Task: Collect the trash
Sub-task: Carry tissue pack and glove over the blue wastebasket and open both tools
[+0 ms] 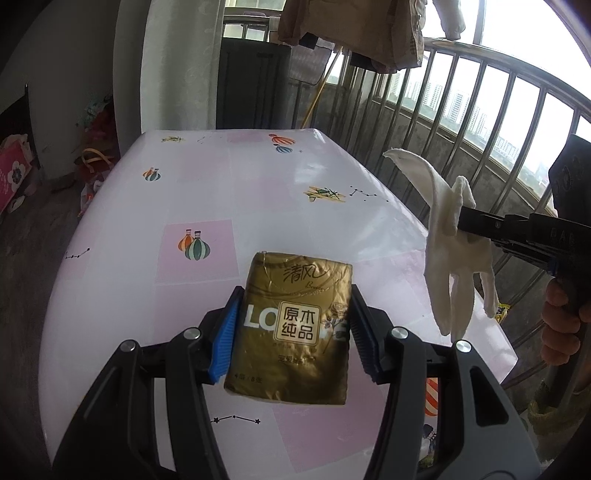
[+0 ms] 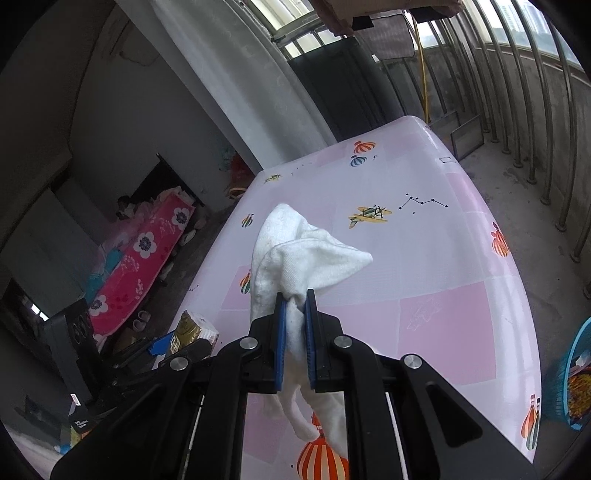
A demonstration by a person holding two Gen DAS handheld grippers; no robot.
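While our left fingers (image 1: 291,328) pinch the gold pack (image 1: 295,328) above the bench (image 1: 207,184), our right fingers (image 2: 295,325) at 3 o'clock pinch a white glove (image 2: 295,254).

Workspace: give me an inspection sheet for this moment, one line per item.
Surface: table under a pink and white cloth printed with balloons and planes; nothing seen lying on it.
Job's things: gold tissue pack held above the table; white glove held above the table, fingers hanging down.
Clutter: blue basket with colourful contents beside the table's right edge.
Grippers: left gripper shut on the tissue pack; right gripper shut on the white glove.
Cables: nothing seen.
Surroundings: metal balcony railing, hanging clothes, bed with pink floral blanket, slippers on the floor.
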